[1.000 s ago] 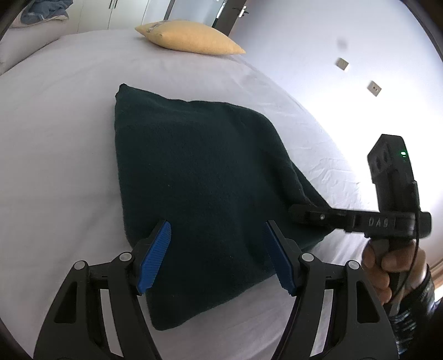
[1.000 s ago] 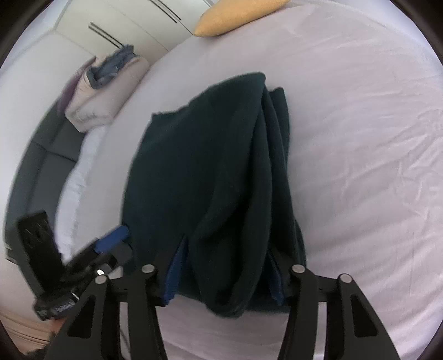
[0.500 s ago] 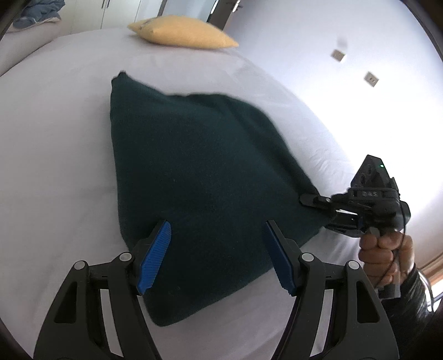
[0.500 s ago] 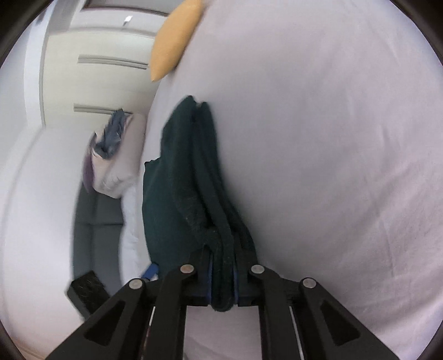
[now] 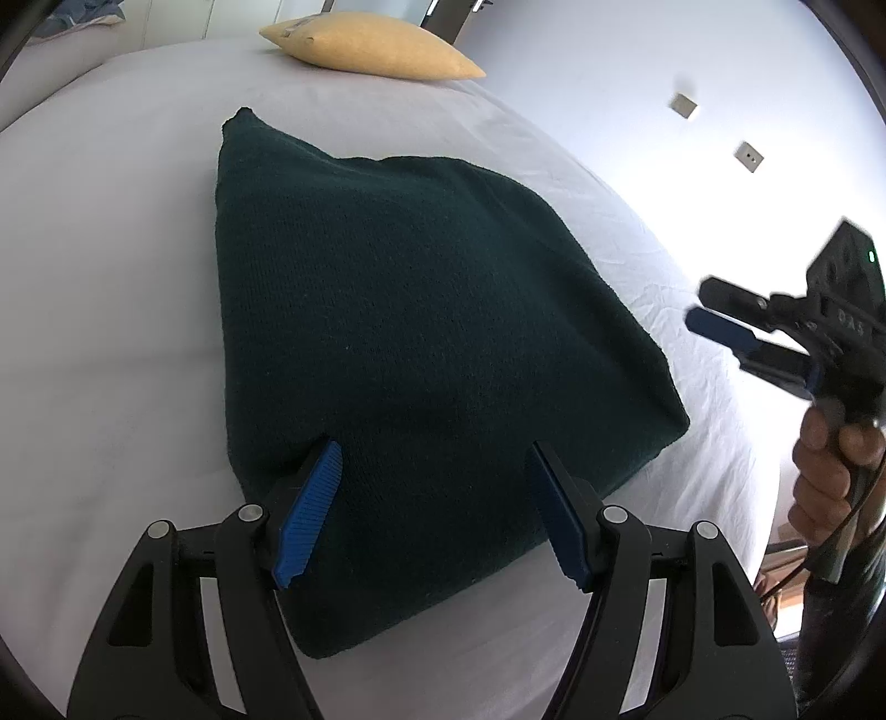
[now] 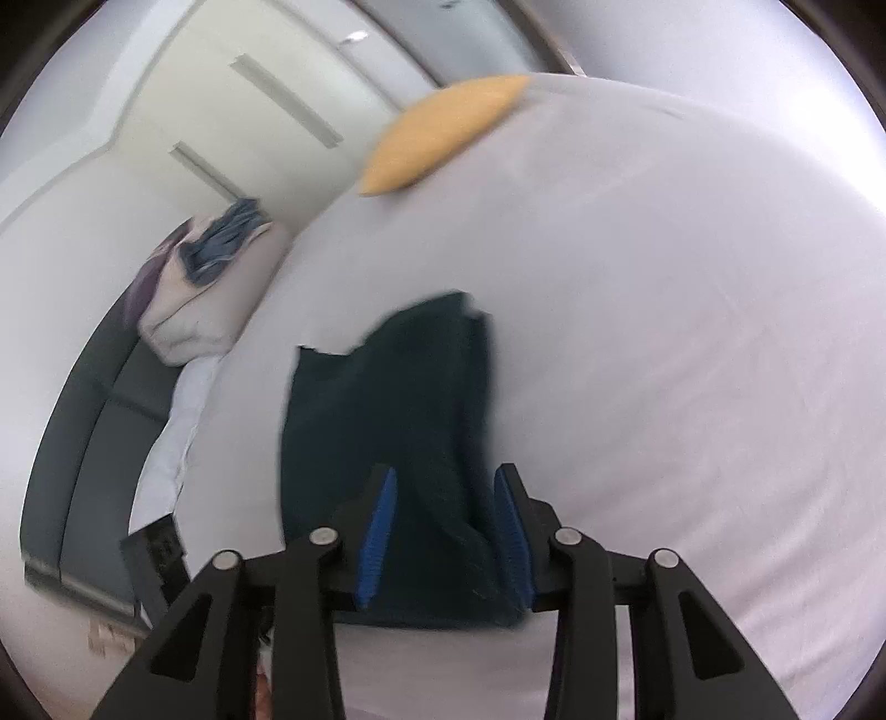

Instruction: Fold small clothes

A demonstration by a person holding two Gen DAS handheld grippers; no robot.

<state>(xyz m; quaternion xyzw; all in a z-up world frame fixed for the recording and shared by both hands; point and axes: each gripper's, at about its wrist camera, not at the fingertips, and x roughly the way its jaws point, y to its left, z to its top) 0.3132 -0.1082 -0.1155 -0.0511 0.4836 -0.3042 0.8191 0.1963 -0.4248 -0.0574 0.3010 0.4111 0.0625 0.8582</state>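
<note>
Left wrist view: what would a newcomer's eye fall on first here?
The dark green folded cloth fills the middle of the white bed, lying between the left claw's open blue pads. A yellow pillow sits at the far end of the bed. At the right edge, a hand holds the right claw clear of the cloth, its jaws opening with nothing between them.
</note>
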